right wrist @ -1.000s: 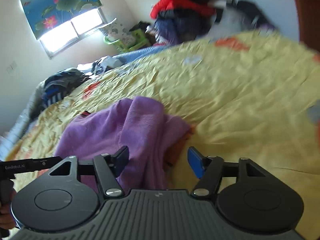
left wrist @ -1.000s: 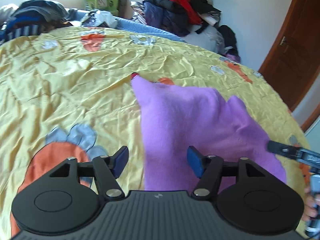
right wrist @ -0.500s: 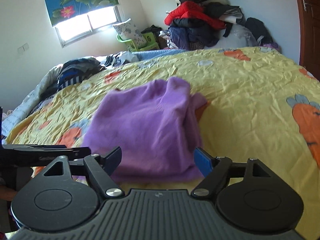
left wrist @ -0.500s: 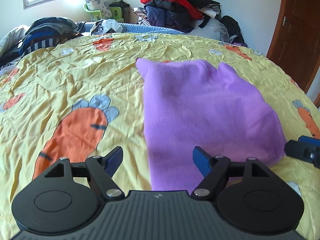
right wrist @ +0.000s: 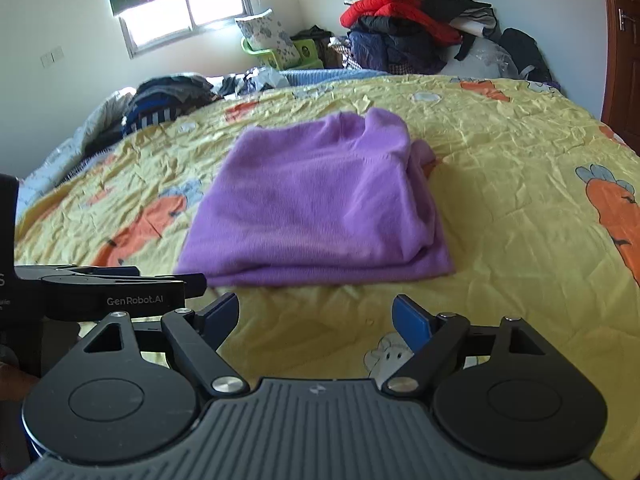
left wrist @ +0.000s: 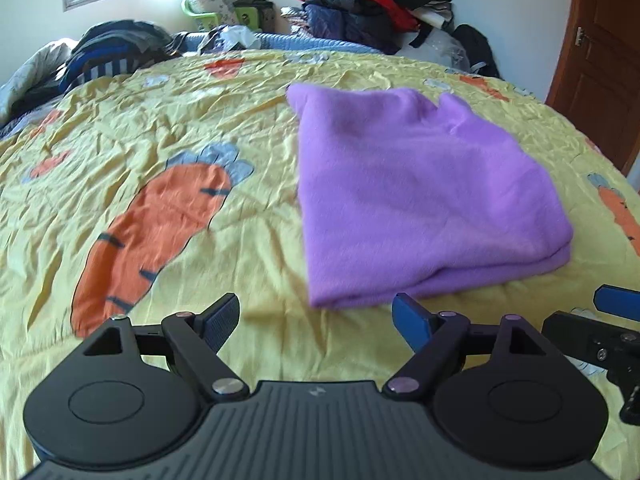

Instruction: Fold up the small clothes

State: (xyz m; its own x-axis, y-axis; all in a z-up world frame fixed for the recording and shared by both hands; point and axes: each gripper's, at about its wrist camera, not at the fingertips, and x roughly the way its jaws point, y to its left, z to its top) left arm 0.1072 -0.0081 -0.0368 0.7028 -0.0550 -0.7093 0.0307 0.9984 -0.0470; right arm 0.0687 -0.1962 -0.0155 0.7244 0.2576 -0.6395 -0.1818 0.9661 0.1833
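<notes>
Ahead of our left gripper (left wrist: 316,316), in the left wrist view, we see a purple garment (left wrist: 420,196) lying folded on a yellow bedspread (left wrist: 160,128) printed with orange carrots; its near edge sits just beyond our fingertips and a little to the right of the gap between them, not touching either one; our jaws are spread wide and hold nothing, with bare bedspread between the two blue-padded fingers (left wrist: 410,320); a large orange carrot (left wrist: 156,240) lies ahead and to the left of the left finger; at the right edge, level with our own fingertips, we see part of the right gripper (left wrist: 612,320), its blue pad showing; far beyond the garment, a pile of clothes (left wrist: 360,4) topped in red leans against the back wall, and a brown door (left wrist: 600,60) stands far right.

From the right wrist view, the garment (right wrist: 320,204) lies straight ahead of our right gripper (right wrist: 316,316), near edge just past the fingertips and apart from them, stacked layers visible at its right side; these jaws too stand wide apart and grip nothing; the left gripper (right wrist: 112,284) reaches in from the left, just beside our left finger, close to the garment's near left corner; a window (right wrist: 184,16) glows on the far wall.
</notes>
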